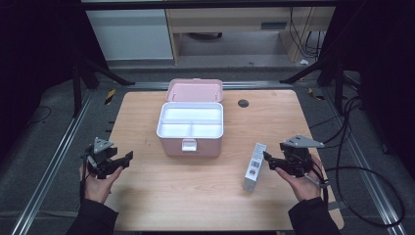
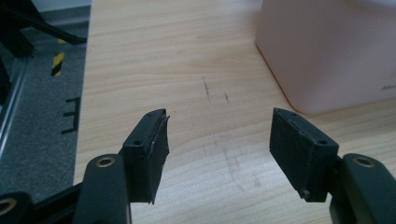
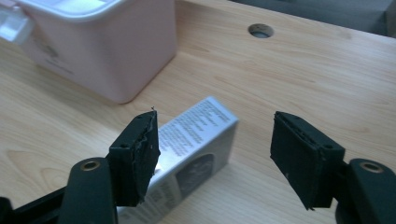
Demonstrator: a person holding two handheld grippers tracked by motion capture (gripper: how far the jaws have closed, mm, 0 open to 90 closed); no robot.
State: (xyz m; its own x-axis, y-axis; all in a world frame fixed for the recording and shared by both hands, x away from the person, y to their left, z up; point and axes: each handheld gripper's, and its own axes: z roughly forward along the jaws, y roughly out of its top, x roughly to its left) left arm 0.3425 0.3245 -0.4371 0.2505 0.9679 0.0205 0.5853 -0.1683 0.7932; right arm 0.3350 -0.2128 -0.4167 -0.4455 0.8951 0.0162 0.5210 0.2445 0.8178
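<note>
Your right gripper (image 1: 272, 159) hovers near the table's (image 1: 205, 196) right edge with its jaws standing apart and nothing clamped between them. The slim silver carton (image 1: 254, 167) lies flat on the table just to the inner side of those jaws, toward the front right; in the right gripper view the carton (image 3: 196, 140) sits beneath and beside one jaw, not between both. Your left gripper (image 1: 125, 159) waits near the left edge, jaws also apart, well away from the carton. The open pink box (image 1: 190, 128) stands at the middle of the table.
</note>
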